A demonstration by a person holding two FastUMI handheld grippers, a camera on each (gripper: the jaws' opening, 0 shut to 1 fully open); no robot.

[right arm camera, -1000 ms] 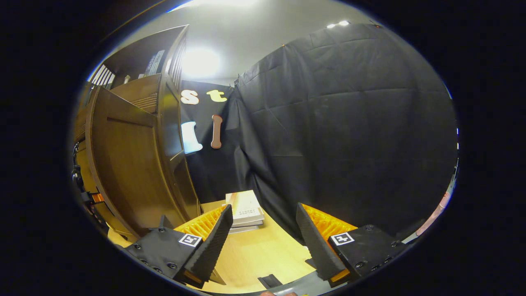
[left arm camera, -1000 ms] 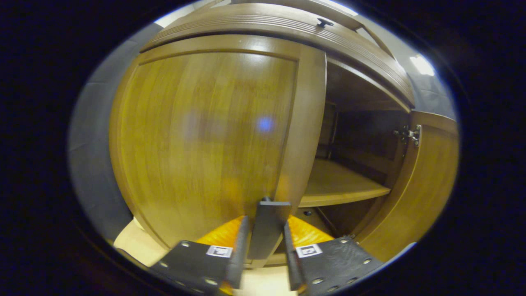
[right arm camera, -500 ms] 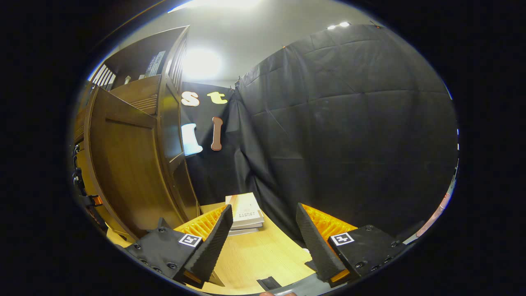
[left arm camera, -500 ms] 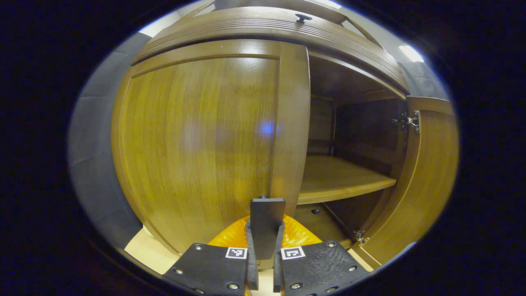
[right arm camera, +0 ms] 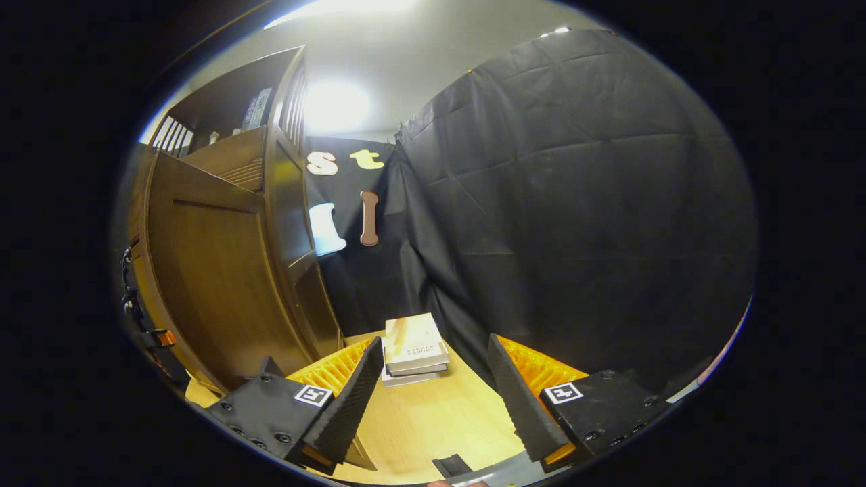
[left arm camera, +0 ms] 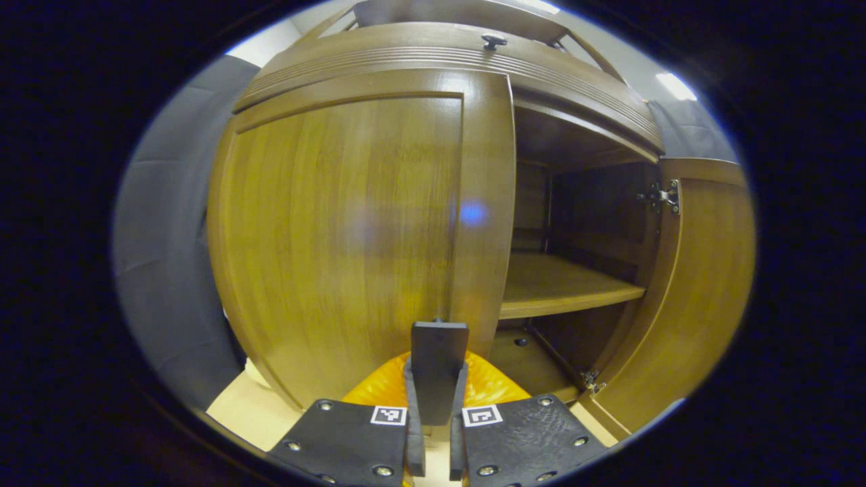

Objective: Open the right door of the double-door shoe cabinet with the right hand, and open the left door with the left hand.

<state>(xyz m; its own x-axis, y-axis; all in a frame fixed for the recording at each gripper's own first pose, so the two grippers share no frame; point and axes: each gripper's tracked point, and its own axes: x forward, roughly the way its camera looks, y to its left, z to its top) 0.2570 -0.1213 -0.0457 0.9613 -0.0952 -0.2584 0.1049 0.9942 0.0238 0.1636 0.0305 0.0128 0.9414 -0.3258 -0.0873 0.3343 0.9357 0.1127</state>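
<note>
In the left gripper view, the brown wooden left door (left arm camera: 352,223) of the shoe cabinet fills the middle. A flat dark handle (left arm camera: 438,345) sticks out from its lower right edge. My left gripper (left arm camera: 437,379) is shut on that handle, both fingers pressing its sides. The right door (left arm camera: 703,291) stands swung open on its hinges at the right, baring a shelf (left arm camera: 561,287). In the right gripper view, my right gripper (right arm camera: 434,340) is open and holds nothing. It is to the right of the open right door (right arm camera: 210,284) and points away from the cabinet.
A small stack of books (right arm camera: 414,345) lies on the light wooden floor (right arm camera: 433,419) just beyond the right gripper's fingertips. Black cloth (right arm camera: 575,223) walls the space ahead and to the right. A metal hinge (left arm camera: 659,197) shows at the right door's top.
My left gripper's fingers have closed from either side onto the left door's handle and stay shut on it. The right gripper has drifted slightly and stays open.
</note>
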